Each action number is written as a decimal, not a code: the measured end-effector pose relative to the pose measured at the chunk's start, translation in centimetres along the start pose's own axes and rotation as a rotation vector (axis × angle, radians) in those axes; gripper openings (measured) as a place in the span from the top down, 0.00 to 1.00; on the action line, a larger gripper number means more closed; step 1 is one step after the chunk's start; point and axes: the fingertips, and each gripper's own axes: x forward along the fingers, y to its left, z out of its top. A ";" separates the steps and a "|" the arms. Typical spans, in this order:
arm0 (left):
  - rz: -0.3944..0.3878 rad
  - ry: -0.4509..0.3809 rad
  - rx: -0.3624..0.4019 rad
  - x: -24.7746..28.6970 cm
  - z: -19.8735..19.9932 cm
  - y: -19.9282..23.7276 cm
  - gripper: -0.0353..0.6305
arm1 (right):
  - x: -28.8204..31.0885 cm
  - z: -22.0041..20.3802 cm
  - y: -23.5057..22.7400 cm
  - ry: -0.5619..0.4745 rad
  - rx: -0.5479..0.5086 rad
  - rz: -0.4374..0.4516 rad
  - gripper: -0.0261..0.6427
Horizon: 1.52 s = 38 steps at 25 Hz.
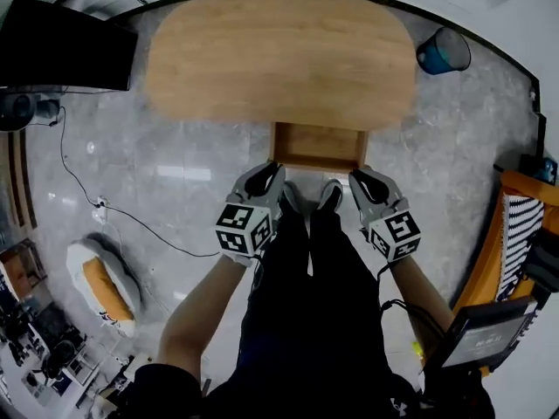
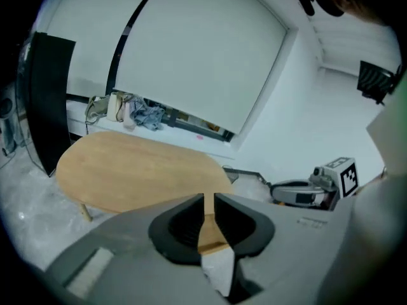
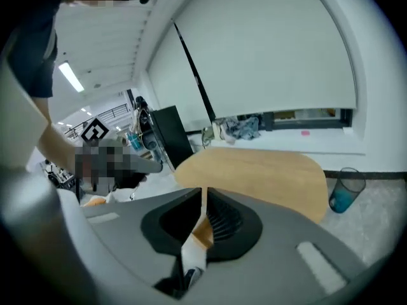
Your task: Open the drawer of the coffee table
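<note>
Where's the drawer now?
Head view, centre: the drawer stands open at the near edge of the coffee table, just beyond the left gripper and right gripper.

Floor (image 1: 175, 173): grey polished stone. Blue bin (image 1: 443, 51) on it. White-blinded window (image 3: 267, 49) behind bin; black screen (image 1: 65, 46) far left of bin. Ceiling strip light (image 3: 71, 76) lit.

Light-wood coffee table (image 1: 279, 55) and drawer (image 1: 319, 161), grey marbled floor (image 1: 175, 199), blue bin (image 1: 443, 51), dark-and-white striped cushion (image 1: 521, 230)
</note>
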 end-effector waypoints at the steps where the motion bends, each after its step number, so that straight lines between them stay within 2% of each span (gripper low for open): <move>1: -0.021 -0.028 -0.010 -1.0 1.9 -1.3 0.87 | -0.4 2.7 1.3 -0.041 -0.005 0.002 0.93; 5: -0.075 -0.157 -0.024 -6.3 9.9 -5.0 0.87 | -3.1 12.6 5.6 -0.204 0.011 0.026 0.94; 9: -0.081 -0.289 -0.016 -10.8 17.0 -6.3 0.87 | -6.2 20.1 7.4 -0.309 -0.039 0.015 0.96; 13: -0.115 -0.399 -0.091 -14.5 21.6 -6.9 0.89 | -8.7 24.0 8.2 -0.352 -0.069 -0.022 0.96; 16: -0.138 -0.448 -0.071 -16.3 23.4 -8.4 0.93 | -10.4 25.4 8.8 -0.389 -0.086 -0.045 0.96; 19: -0.196 -0.466 -0.040 -17.2 24.2 -10.6 0.94 | -12.1 26.5 9.7 -0.430 -0.102 -0.052 0.96; 23: -0.266 -0.502 0.036 -18.1 26.6 -13.8 0.94 | -14.8 29.2 10.1 -0.507 -0.150 -0.066 0.96; 26: -0.293 -0.553 0.146 -19.6 29.0 -16.6 0.94 | -17.1 31.7 10.5 -0.556 -0.227 -0.104 0.96; 31: -0.231 -0.644 0.372 -22.4 32.1 -20.0 0.94 | -20.1 35.4 11.3 -0.614 -0.398 -0.177 0.96; 33: -0.203 -0.672 0.433 -23.2 32.6 -20.4 0.94 | -20.6 36.1 11.7 -0.626 -0.442 -0.188 0.96; 35: -0.174 -0.688 0.457 -23.5 32.7 -20.3 0.94 | -20.7 36.5 11.9 -0.629 -0.463 -0.189 0.96; 38: -0.142 -0.689 0.442 -23.6 32.2 -19.3 0.94 | -20.6 36.3 12.0 -0.625 -0.463 -0.182 0.96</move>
